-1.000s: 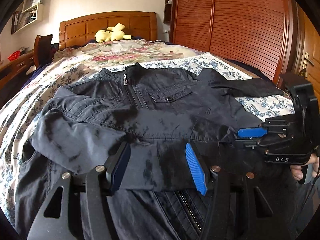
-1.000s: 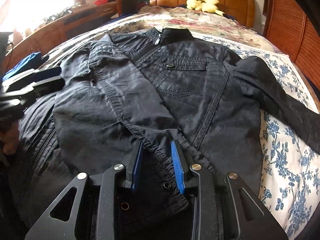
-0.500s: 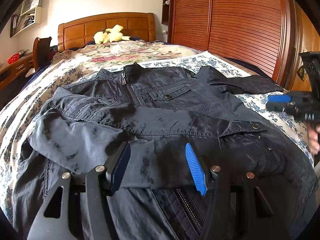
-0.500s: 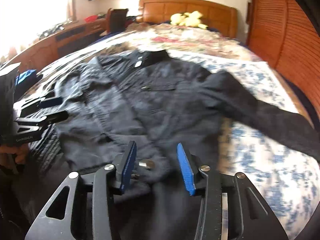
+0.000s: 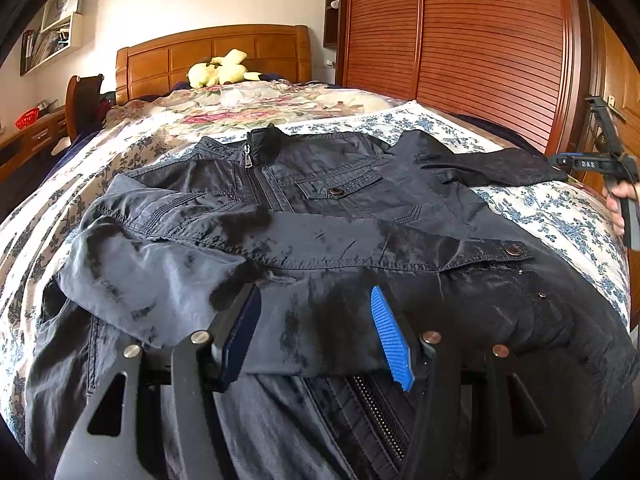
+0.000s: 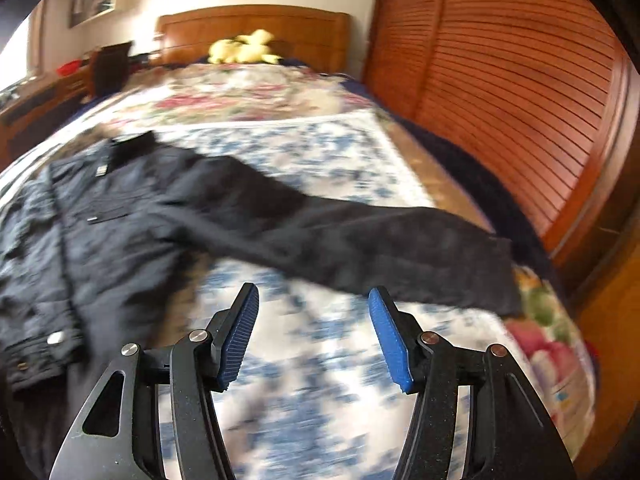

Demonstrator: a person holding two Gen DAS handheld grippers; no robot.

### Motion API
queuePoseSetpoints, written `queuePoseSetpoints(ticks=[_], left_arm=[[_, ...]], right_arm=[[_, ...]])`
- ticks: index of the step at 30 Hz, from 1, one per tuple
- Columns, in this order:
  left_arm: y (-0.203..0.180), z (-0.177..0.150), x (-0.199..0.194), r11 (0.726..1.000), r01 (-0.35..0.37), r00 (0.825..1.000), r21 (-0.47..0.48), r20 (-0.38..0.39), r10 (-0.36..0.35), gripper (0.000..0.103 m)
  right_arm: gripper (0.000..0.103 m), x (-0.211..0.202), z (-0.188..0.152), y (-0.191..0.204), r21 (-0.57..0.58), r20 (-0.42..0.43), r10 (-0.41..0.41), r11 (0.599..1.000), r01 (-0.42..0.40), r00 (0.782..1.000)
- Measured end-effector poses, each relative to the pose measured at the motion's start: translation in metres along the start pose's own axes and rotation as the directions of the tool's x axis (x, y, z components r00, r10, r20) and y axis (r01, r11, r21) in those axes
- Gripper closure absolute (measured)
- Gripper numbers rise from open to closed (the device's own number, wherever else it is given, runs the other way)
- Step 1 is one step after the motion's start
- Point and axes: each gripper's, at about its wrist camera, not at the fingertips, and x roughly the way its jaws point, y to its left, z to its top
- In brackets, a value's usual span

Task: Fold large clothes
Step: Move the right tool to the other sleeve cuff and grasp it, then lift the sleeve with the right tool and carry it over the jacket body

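Observation:
A dark zip-up jacket lies front up on the bed. One sleeve is folded across its chest, and the snap cuff lies free on the body. My left gripper hovers low over the folded sleeve's near edge, pads wide apart and gripping nothing. The other sleeve stretches out over the floral sheet. My right gripper is just short of that sleeve with its jaws opening and nothing between them. In the left wrist view the right gripper shows small at the far right, held by a hand.
A yellow plush toy lies by the wooden headboard. Louvred wooden wardrobe doors stand close along the bed's right side. A chair and a desk are on the left. The blue floral sheet covers the bed.
The right gripper let go of the folded sleeve's cuff, widened its jaws and swung right toward the outstretched sleeve. The left gripper stayed put.

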Motion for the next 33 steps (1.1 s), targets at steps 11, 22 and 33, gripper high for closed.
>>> queuePoseSetpoints(ticks=[11, 22, 33], left_arm=[[0.001, -0.001, 0.002, 1.0, -0.003, 1.0, 0.004, -0.006, 0.003, 0.047], [0.001, -0.001, 0.002, 1.0, -0.003, 1.0, 0.003, -0.007, 0.003, 0.047], [0.001, -0.002, 0.003, 1.0, -0.009, 1.0, 0.009, -0.006, 0.009, 0.047]], right_arm=[[0.044, 0.033, 0.008, -0.113, 0.164, -0.07, -0.173, 0.969, 0.182, 0.982], [0.037, 0.064, 0.002, -0.177, 0.306, -0.178, -0.201, 0.919, 0.249, 0.963], [0.075, 0.087, -0.002, -0.158, 0.208, -0.289, -0.163, 0.951, 0.228, 0.943]])
